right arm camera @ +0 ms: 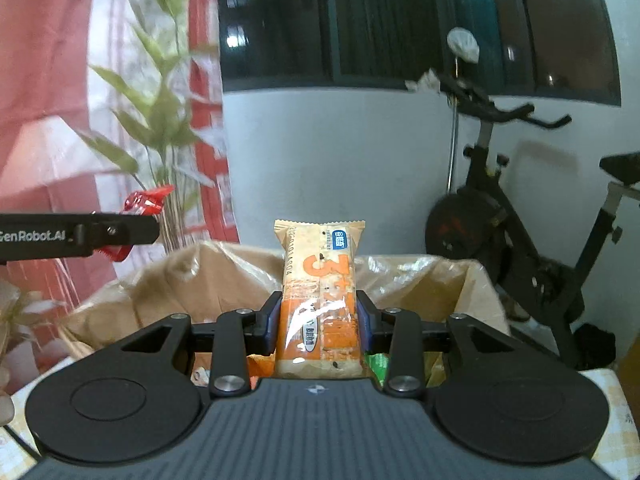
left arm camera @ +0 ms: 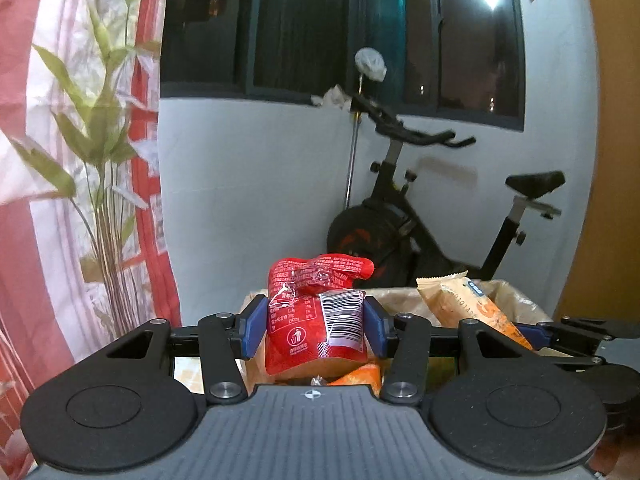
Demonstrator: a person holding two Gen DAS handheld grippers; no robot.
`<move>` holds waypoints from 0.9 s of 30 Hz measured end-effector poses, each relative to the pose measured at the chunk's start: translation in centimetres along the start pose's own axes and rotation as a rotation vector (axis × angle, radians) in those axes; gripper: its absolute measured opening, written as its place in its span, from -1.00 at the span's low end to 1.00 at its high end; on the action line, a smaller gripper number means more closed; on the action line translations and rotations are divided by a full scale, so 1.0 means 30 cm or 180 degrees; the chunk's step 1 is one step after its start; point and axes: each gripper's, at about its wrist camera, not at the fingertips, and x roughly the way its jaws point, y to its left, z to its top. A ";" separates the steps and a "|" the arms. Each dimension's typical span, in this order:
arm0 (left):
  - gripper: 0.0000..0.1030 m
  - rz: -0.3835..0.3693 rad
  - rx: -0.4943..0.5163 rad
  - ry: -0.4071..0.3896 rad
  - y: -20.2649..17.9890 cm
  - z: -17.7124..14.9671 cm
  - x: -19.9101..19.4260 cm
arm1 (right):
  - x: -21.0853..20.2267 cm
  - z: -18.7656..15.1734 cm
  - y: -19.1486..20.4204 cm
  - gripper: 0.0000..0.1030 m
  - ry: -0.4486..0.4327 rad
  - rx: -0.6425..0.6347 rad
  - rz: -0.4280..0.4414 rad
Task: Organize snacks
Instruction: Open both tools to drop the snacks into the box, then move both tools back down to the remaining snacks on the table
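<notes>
Left tongs (left arm camera: 316, 326): held level and raised above the box, blue pads closed narrow on a red snack packet (left arm camera: 316, 312). Packet is glossy crinkled plastic film, upright, its top twisted over to the right; white barcode panel and a bin symbol face the camera. Seen from the right wrist view, the left tongs (right arm camera: 132, 224) reach in from the left edge, red film showing at the tip

Right tongs (right arm camera: 318, 322): held level over the same box, pads closed narrow on an orange-and-cream snack bar (right arm camera: 318, 300). Bar is a flat rectangular pillow pack with crimped top edge, upright, shiny, printed with a large orange numeral and a blue label. In the left wrist view the bar (left arm camera: 464, 304) leans toward the upper left, beside the red packet but apart from it

Cardboard box (right arm camera: 476, 292): brown, open-topped, lined with crumpled clear plastic, below both tongs; orange and green wrappers lie inside

Bench (right arm camera: 608, 396): pale patterned covering under the box

Behind: black exercise bike (left arm camera: 420, 216), green-leafed plant (left arm camera: 96, 140), red-and-white curtain (left arm camera: 24, 92), dark window (left arm camera: 304, 24)
</notes>
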 end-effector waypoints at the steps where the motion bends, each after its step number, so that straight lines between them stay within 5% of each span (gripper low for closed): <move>1: 0.04 -0.0003 -0.0024 0.0031 0.004 -0.007 0.008 | 0.008 -0.006 -0.002 -0.25 0.0035 0.0000 -0.0012; 11: 0.33 -0.0013 -0.0061 0.0190 0.016 -0.046 0.021 | 0.000 -0.022 0.006 -0.13 0.0171 -0.0121 -0.0088; 17: 0.34 -0.0032 -0.0007 0.0127 0.030 -0.038 -0.046 | -0.048 -0.009 0.028 0.07 0.0101 -0.0223 -0.0015; 27: 0.37 -0.0054 0.0017 -0.0025 0.024 -0.086 -0.229 | -0.181 -0.037 0.023 0.07 0.0021 -0.0122 0.0138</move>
